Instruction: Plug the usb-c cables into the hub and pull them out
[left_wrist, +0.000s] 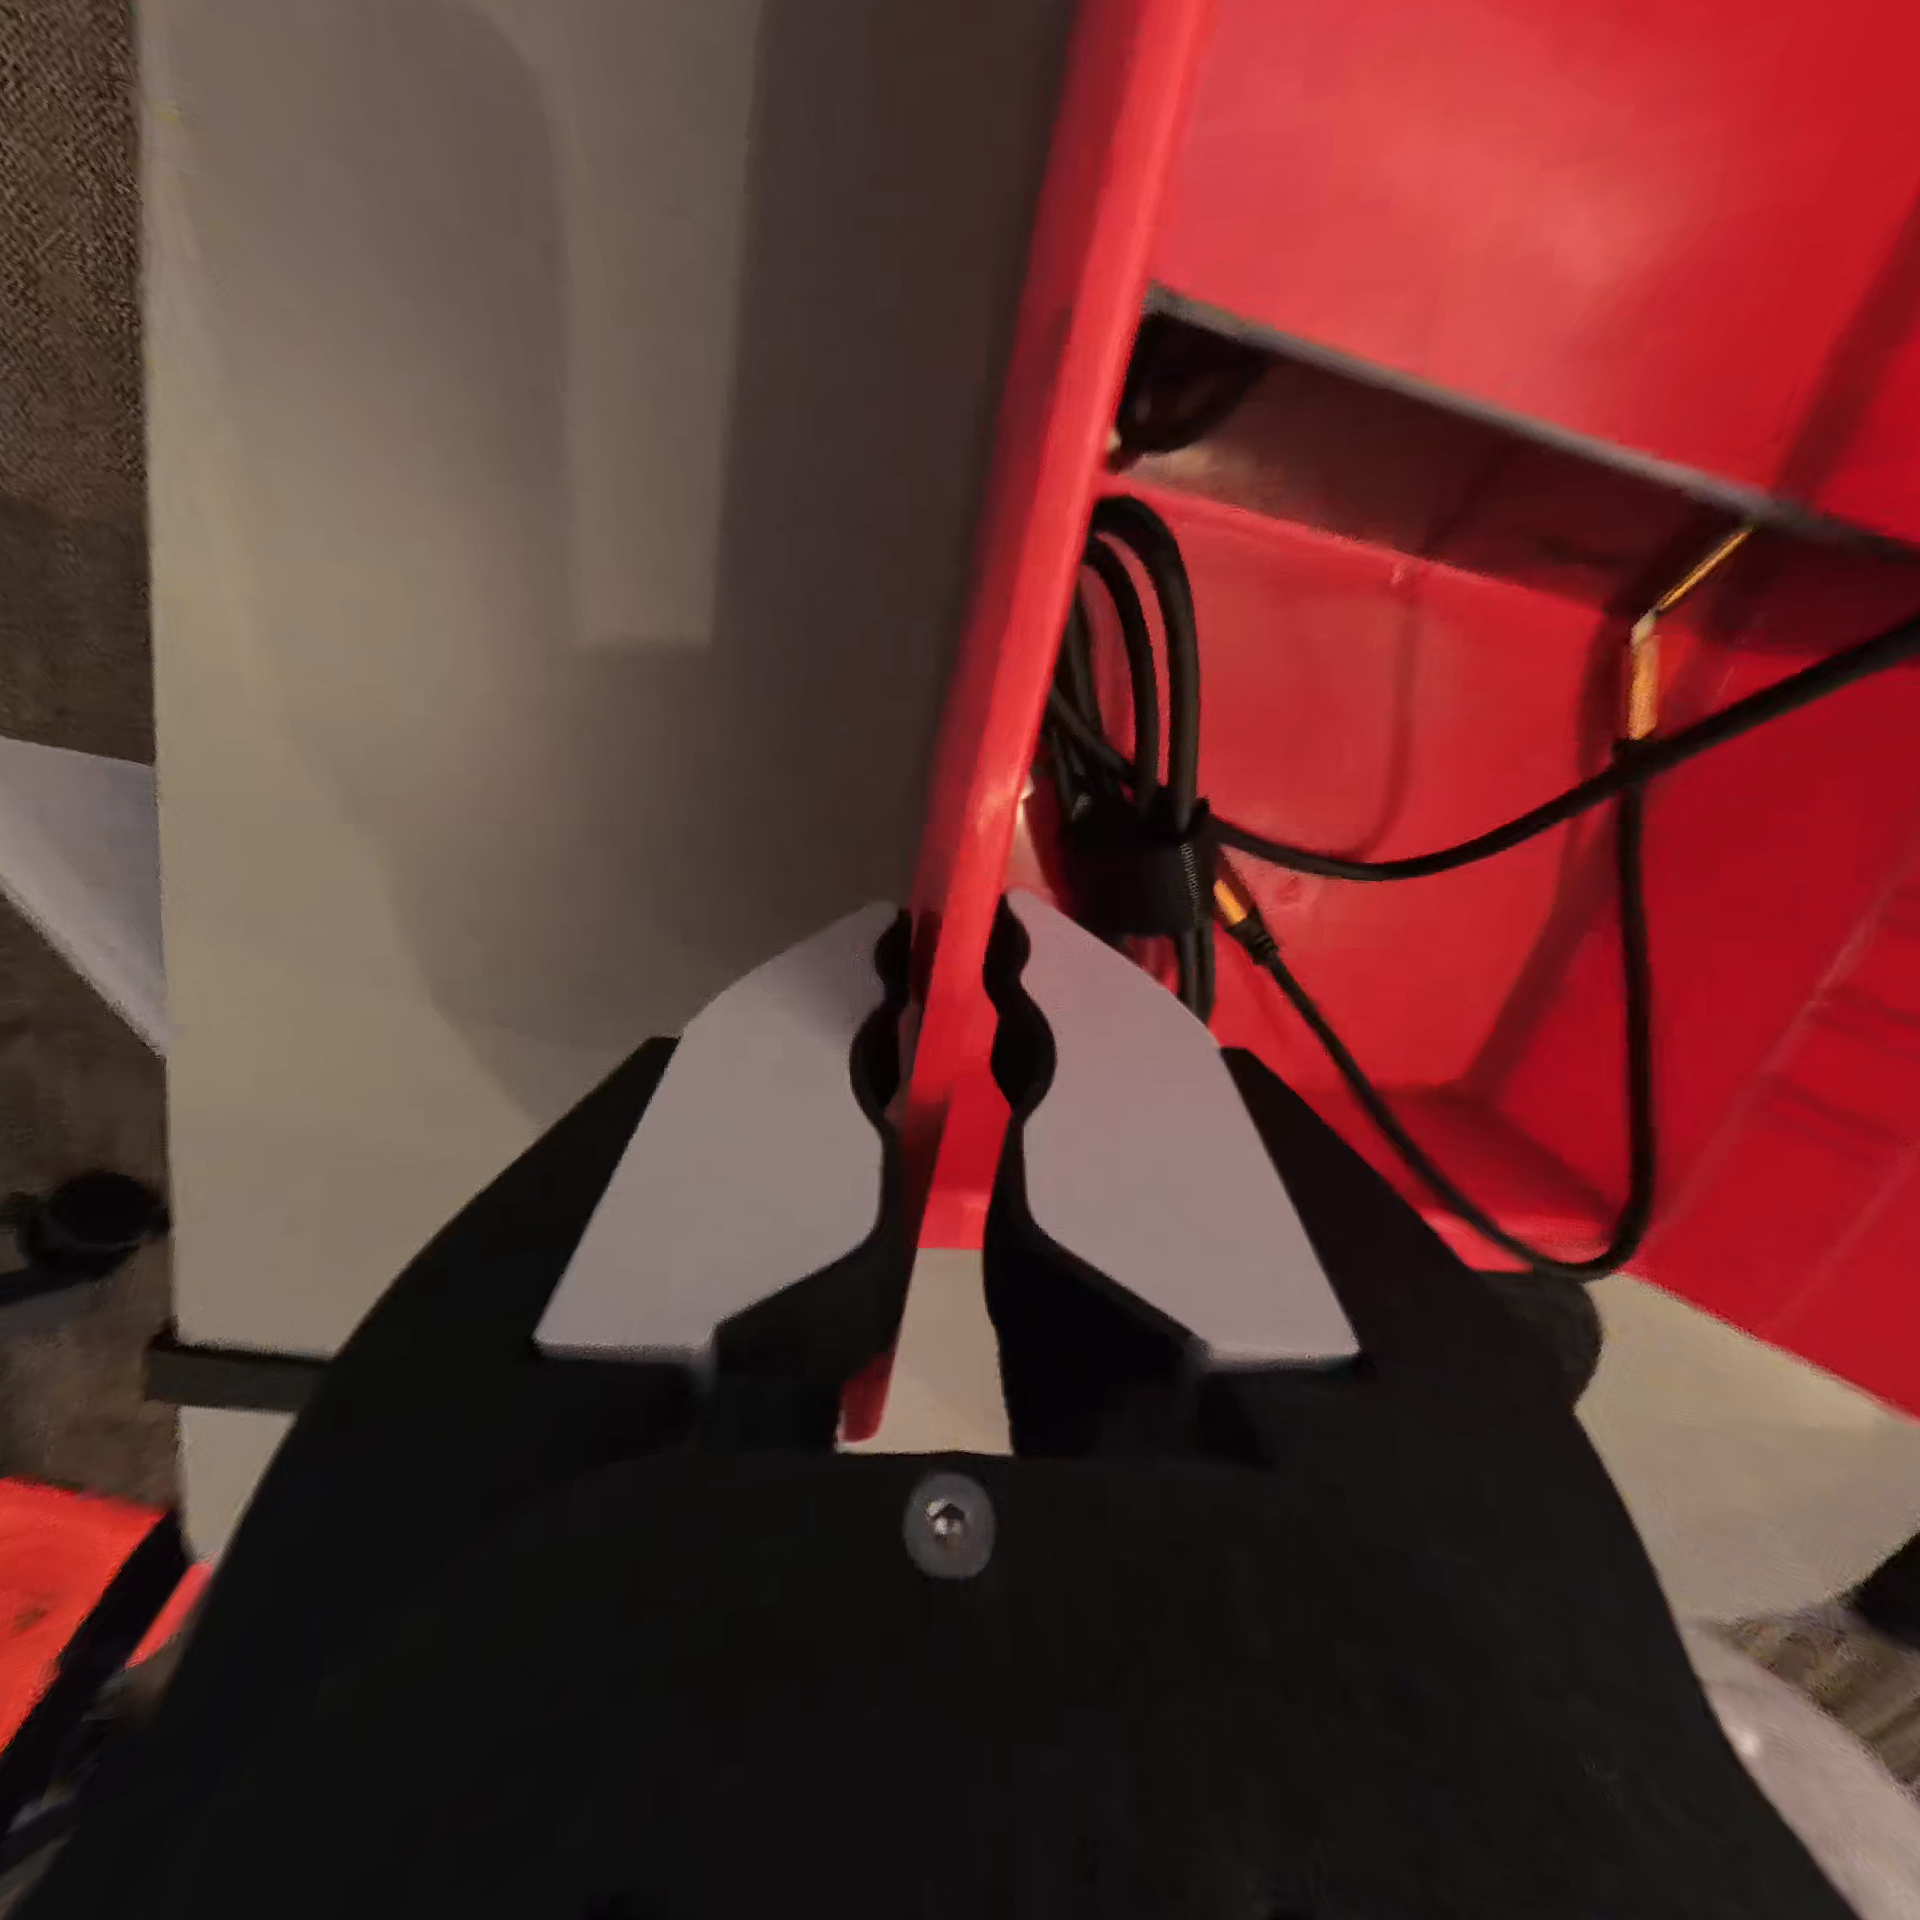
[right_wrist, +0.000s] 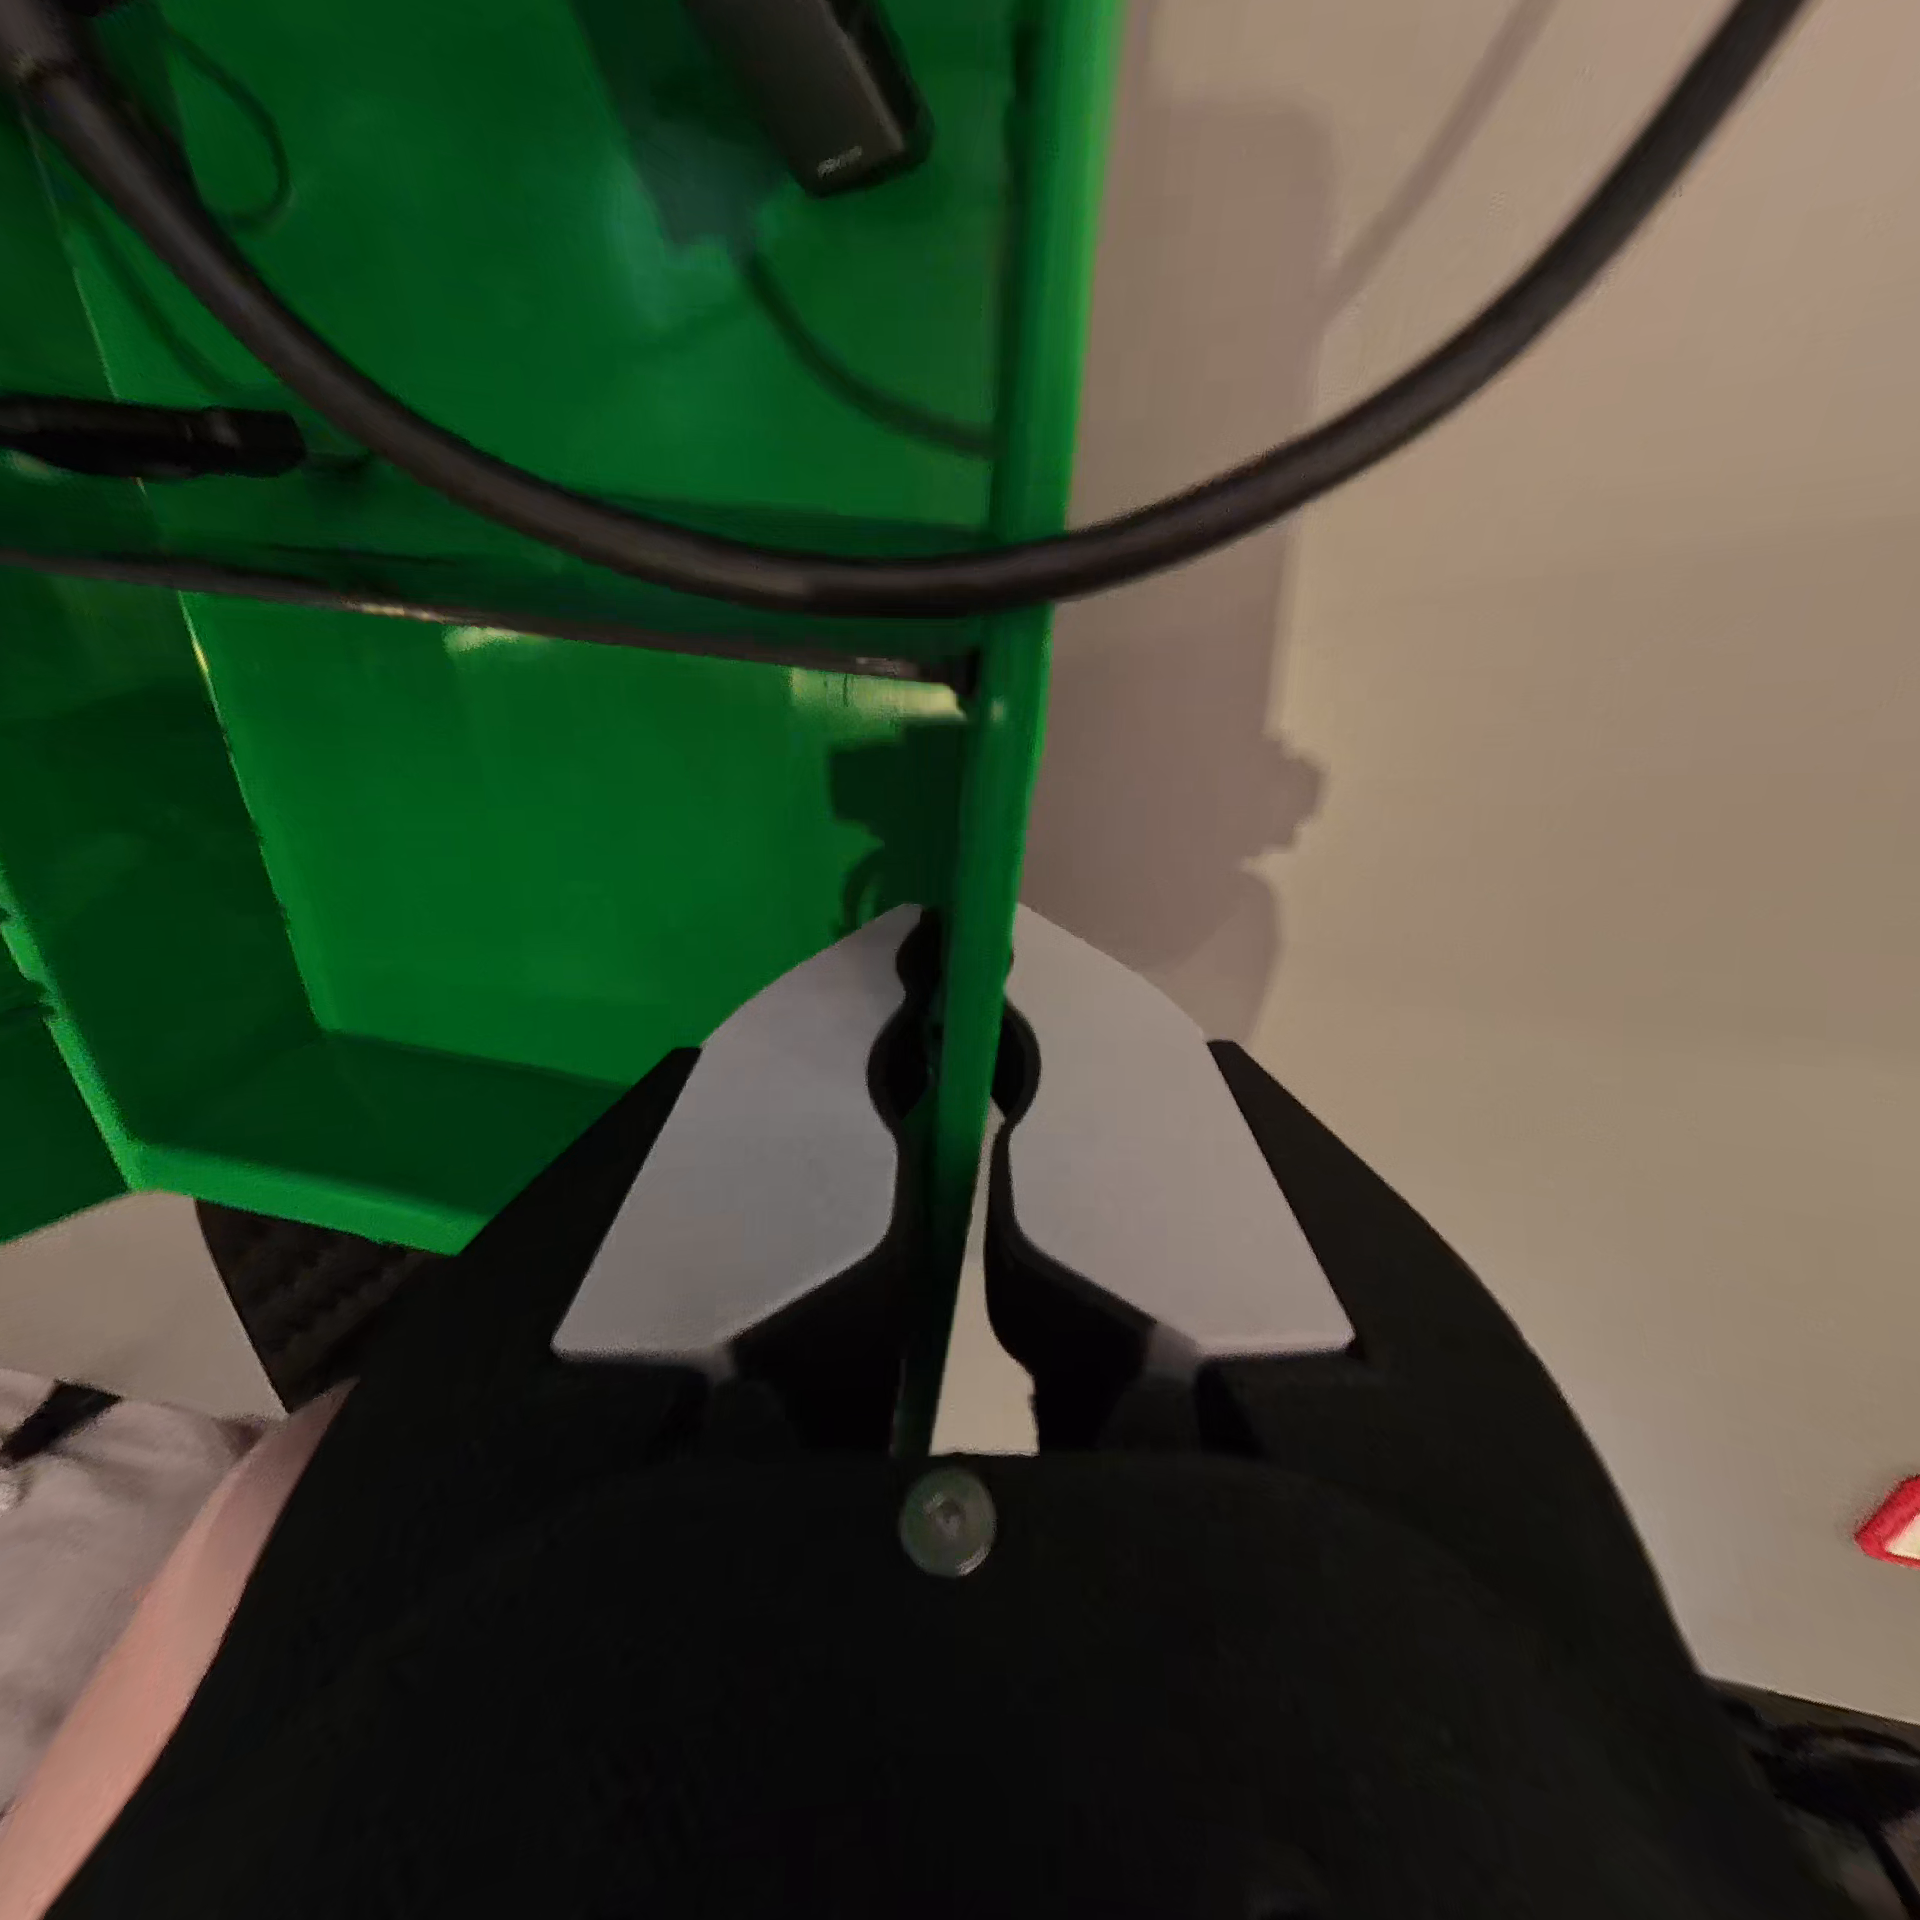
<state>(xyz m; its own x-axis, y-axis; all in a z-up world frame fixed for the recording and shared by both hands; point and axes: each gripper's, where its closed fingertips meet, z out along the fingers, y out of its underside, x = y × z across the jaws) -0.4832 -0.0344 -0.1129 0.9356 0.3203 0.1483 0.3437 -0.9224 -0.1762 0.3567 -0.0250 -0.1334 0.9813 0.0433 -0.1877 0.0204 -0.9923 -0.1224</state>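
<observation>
In the left wrist view my left gripper (left_wrist: 951, 925) is shut on the left rim of a red bin (left_wrist: 1507, 208). Inside the bin lies a bundled black cable (left_wrist: 1127, 727) with an orange-gold USB-C plug (left_wrist: 1642, 675) on a loose end. In the right wrist view my right gripper (right_wrist: 966, 925) is shut on the right rim of a green bin (right_wrist: 582, 831). A dark hub (right_wrist: 821, 94) lies at the top of that bin. A thick black cable (right_wrist: 935, 582) loops over the bin's rim to the upper right. A black plug (right_wrist: 156, 442) lies at the bin's left.
Both bins rest on a beige tabletop (left_wrist: 468, 520). A dark divider plate (left_wrist: 1455, 416) crosses the red bin, another (right_wrist: 468, 618) crosses the green bin. A red-and-white item (right_wrist: 1896, 1527) lies at the right edge. A pale sleeve (right_wrist: 135, 1621) shows lower left. My hands' fingertips stand some 85 cm from each other.
</observation>
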